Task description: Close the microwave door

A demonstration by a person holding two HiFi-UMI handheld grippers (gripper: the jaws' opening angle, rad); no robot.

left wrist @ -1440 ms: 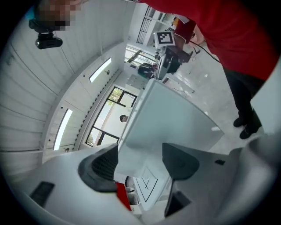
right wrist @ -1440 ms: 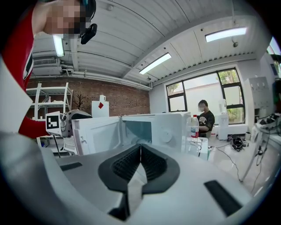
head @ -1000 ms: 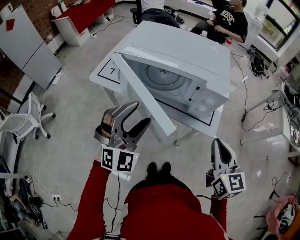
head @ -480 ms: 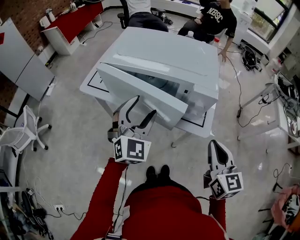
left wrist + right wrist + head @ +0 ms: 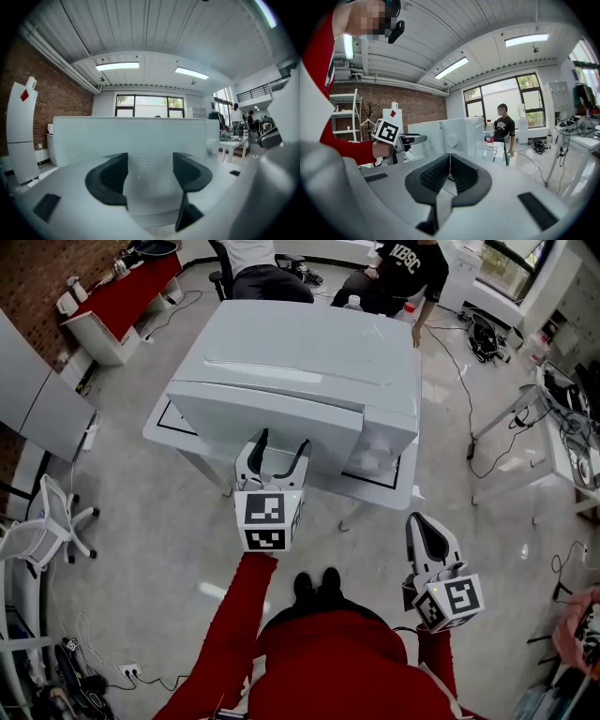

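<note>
On the far left of the grey floor (image 5: 141, 512), a white chair (image 5: 42, 507) stands well apart from the white worktop (image 5: 167, 423), with bare floor open between them. The microwave (image 5: 309, 348) takes up most of the worktop, leaving only a narrow strip with black marking lines along the left and near edges. The door (image 5: 262, 423) lies flat across the microwave's front, level with the control panel (image 5: 380, 451) to its right. Whether it is latched cannot be told, and the cavity behind it is hidden.

The left gripper (image 5: 281, 442) is held at the near face of the door, about midway along it. Its jaws are apart, with only the door's white face seen beyond the gap. Whether the tips touch the door cannot be told.

Behind the microwave's far edge a clear bottle (image 5: 353, 303) stands upright; its contents cannot be made out. A person in a black shirt (image 5: 405, 263) is just beyond it.

The right gripper (image 5: 422, 521) hangs lower, on the near side of the worktop's right corner and apart from it, over bare floor. Its jaws are pressed together on nothing. Further right, cables (image 5: 483, 381) trail across the floor, which is otherwise open between the worktop and a metal table frame (image 5: 525, 437).
</note>
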